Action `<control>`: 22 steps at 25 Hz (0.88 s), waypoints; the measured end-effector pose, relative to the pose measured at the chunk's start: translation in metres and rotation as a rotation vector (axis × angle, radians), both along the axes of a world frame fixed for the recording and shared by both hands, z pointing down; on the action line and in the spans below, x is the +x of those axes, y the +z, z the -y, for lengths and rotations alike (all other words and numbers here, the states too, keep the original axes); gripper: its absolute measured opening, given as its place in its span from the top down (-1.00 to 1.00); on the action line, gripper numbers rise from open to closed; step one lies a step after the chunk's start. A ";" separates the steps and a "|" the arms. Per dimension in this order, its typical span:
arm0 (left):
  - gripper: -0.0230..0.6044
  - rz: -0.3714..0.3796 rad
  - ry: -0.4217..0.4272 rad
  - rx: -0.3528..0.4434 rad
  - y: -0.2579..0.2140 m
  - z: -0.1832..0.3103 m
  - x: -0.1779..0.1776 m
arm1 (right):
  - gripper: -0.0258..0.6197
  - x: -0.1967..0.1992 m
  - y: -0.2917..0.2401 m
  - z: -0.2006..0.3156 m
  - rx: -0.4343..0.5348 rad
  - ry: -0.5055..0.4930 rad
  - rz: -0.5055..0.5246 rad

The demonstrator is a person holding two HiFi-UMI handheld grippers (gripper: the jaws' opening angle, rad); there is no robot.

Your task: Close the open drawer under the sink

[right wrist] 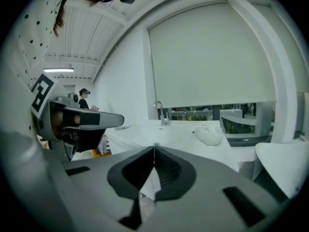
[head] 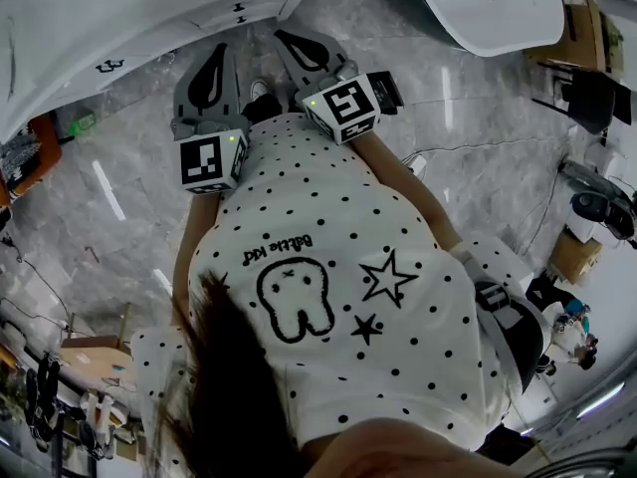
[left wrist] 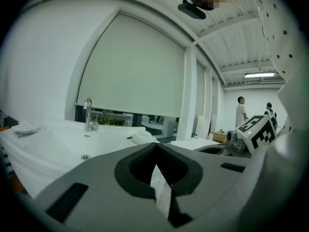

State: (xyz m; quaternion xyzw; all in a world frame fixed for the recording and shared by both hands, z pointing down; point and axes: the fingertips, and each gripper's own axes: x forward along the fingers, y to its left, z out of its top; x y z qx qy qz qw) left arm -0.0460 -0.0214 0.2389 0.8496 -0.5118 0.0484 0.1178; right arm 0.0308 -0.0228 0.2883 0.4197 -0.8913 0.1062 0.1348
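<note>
Both grippers are closed and empty. The left gripper (head: 216,53) and right gripper (head: 289,40) are matt grey plastic with black ribbed pads. In the left gripper view (left wrist: 155,146) and the right gripper view (right wrist: 154,148) the pads meet at the tips with nothing between them. Each carries a cube (head: 210,160) faced with black-and-white square markers and showing a small green light. They point at the smooth white cabinet front (head: 149,38) at the head view's top left, which bears small black handles (head: 106,65). The drawer belongs there, but I cannot tell which panel it is or whether it stands open. The floor (head: 119,197) is glossy grey veined marble. The sink (left wrist: 63,146) is a white, rounded basin with a chrome tap (left wrist: 88,114) and a soft white lump (left wrist: 142,137) on its rim, under a pale flat blind (left wrist: 130,71). The person's shirt (head: 398,227) is white with black dots, a cartoon tooth and two stars. Its short line of writing is too small to read.
</note>
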 end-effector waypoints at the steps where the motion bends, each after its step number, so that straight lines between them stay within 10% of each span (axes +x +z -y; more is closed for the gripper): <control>1: 0.91 0.000 -0.008 -0.002 0.000 0.000 -0.002 | 0.88 -0.002 0.000 -0.001 -0.005 -0.010 -0.003; 22: 0.91 -0.019 0.012 -0.027 0.012 0.008 0.000 | 0.88 -0.001 0.011 0.006 -0.005 -0.004 -0.009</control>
